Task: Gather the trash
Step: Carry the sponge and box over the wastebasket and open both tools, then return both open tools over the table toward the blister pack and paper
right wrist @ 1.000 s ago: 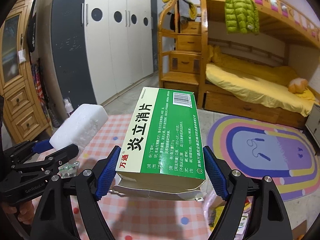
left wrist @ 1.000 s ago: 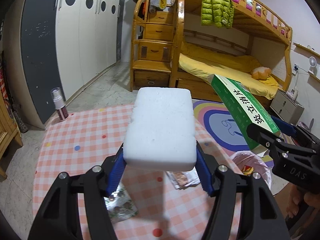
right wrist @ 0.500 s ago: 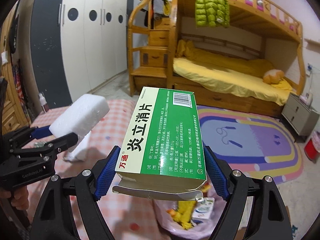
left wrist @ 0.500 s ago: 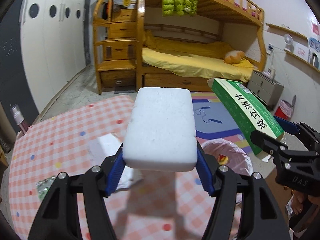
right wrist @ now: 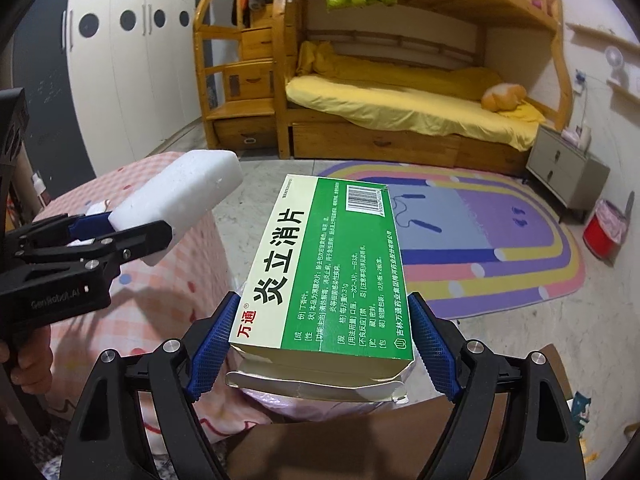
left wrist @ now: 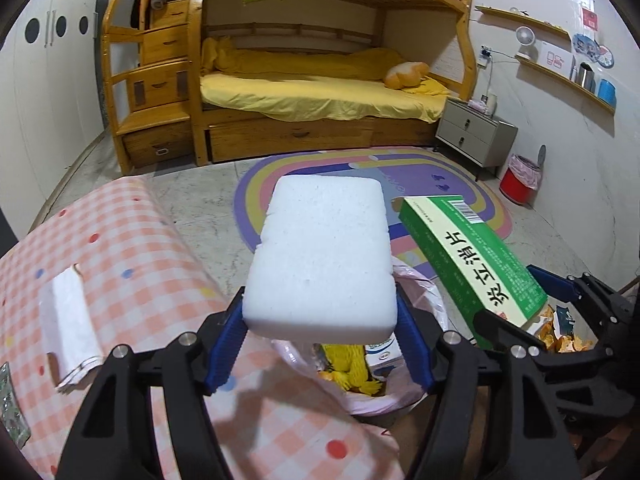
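A white foam block (left wrist: 324, 248) sits between the blue pads of my left gripper (left wrist: 320, 312). The jaws are opening, though both pads still touch the block. It hangs over the pink trash bag (left wrist: 416, 280), which holds yellow and orange scraps. My right gripper (right wrist: 320, 320) is shut on a green medicine box (right wrist: 332, 264) with its torn flap toward me. The box hangs just right of the foam block, also above the bag (right wrist: 280, 400). The right wrist view shows the left gripper (right wrist: 120, 236) and its foam block (right wrist: 188, 192) at the left.
A table with a pink checked cloth (left wrist: 120, 248) lies to the left, bearing a white folded paper (left wrist: 68, 320) and a foil wrapper (left wrist: 8, 408). Beyond are a rainbow rug (left wrist: 460, 184), a red bin (left wrist: 520, 178), a grey nightstand (left wrist: 472, 128) and a wooden bunk bed (left wrist: 320, 92).
Both grippers swung right and sank, from over the checked table to over the pink trash bag. Each still carries its item, and the bag's contents have come into view.
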